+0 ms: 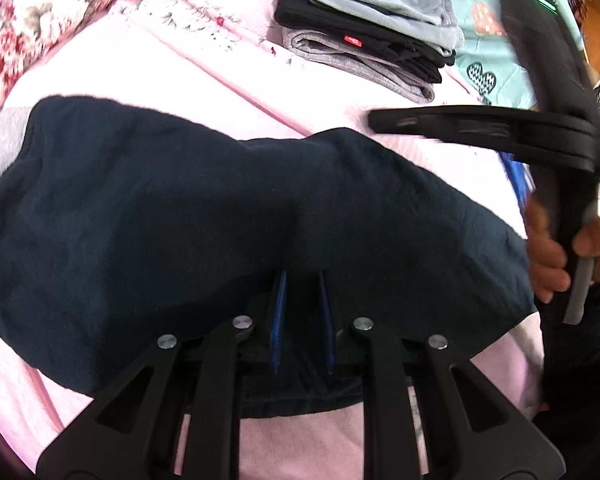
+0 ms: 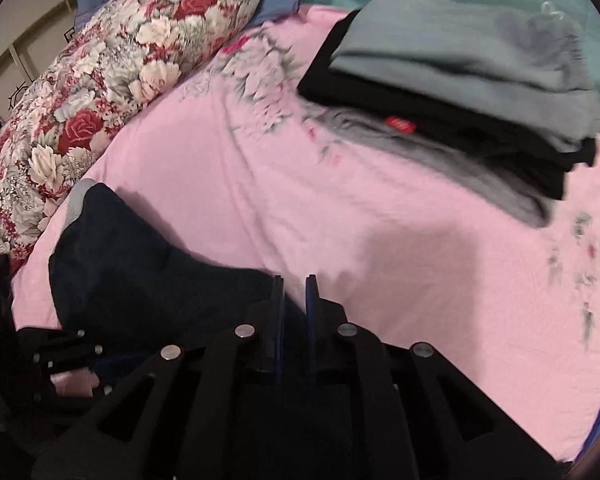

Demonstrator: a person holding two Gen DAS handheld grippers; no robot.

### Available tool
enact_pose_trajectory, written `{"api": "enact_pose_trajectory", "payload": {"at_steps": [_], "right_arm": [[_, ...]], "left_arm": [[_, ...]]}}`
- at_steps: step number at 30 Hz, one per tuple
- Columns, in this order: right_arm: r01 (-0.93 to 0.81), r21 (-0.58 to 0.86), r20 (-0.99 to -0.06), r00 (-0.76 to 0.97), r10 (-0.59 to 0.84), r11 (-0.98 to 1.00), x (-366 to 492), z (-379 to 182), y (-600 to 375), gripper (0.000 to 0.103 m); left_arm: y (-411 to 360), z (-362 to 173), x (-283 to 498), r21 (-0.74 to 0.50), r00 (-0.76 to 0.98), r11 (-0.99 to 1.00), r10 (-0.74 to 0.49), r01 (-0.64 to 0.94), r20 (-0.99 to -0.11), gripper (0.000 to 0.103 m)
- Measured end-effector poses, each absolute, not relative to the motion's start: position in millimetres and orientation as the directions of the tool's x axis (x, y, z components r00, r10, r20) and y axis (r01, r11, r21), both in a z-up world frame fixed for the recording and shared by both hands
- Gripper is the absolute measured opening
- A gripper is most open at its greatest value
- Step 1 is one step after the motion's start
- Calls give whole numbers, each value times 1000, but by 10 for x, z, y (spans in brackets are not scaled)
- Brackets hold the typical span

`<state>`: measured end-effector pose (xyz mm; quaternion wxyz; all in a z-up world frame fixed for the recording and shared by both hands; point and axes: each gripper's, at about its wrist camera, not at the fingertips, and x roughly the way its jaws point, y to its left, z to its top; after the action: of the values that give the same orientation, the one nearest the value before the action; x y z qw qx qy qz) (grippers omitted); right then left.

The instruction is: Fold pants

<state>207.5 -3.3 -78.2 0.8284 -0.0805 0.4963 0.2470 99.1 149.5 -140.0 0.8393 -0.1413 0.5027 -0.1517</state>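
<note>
A dark navy fleece pair of pants (image 1: 228,216) lies bunched across the middle of the left wrist view on a pink floral bedsheet (image 1: 204,72). The left gripper (image 1: 303,280), lower centre, pinches the pants' near edge between its blue pads. The right gripper (image 2: 295,280), lower centre of its own view, is narrowly parted over bare sheet, empty. A stack of folded grey and black clothes (image 2: 460,88) sits upper right.
</note>
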Motion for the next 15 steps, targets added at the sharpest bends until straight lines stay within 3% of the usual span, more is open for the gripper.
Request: {"api": "enact_pose_trajectory", "payload": {"at_steps": [10,15], "right_arm": [[-464,217,-921,194,338,859,1384,-1080,-404,10],[-406,255,-917,185,352,878,987,-1170,-675,11]], "left_arm": [[1495,-835,1474,-507,399,858,-495,85,-772,17],[963,-1102,2030,-549,266,824,-566,141,-781,17]]}}
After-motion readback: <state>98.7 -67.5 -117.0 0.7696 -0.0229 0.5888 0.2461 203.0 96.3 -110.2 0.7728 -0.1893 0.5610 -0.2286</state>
